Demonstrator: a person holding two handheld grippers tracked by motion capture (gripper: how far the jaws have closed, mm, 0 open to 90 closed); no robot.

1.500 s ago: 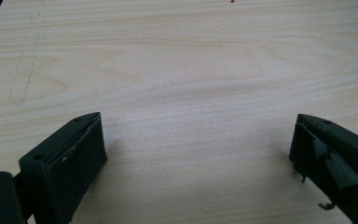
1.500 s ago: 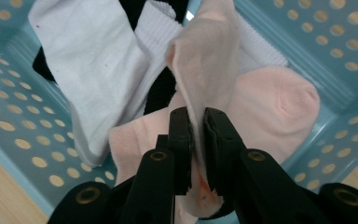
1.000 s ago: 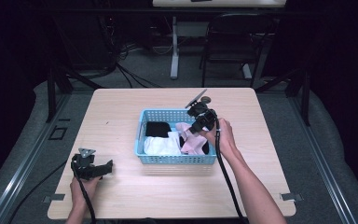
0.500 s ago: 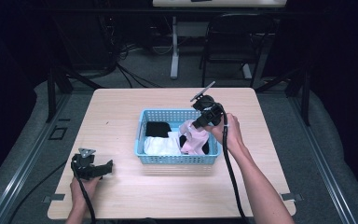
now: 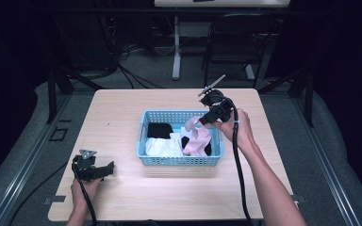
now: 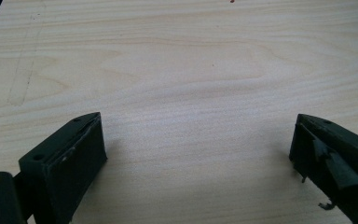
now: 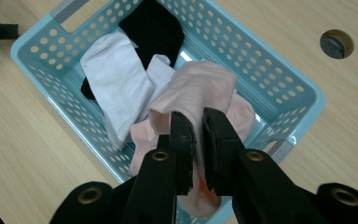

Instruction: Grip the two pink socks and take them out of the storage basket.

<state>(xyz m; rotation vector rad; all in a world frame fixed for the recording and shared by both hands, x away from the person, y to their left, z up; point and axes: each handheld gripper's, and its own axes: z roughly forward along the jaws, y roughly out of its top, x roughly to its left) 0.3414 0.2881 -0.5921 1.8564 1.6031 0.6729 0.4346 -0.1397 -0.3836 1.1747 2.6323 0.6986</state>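
A light blue perforated basket stands at the table's middle and holds white socks, a black sock and pink socks. My right gripper hovers over the basket's right half, shut on a pink sock that hangs from its jaws above the pile. My left gripper rests on the table at the front left, jaws wide open, only bare wood between them.
The wooden table has bare room left, behind and in front of the basket. A round hole is set in the tabletop beyond the basket. A chair and cables lie on the dark floor behind the table.
My right gripper has risen from the basket and drawn the pink sock up with it. The left gripper has stayed where it was.
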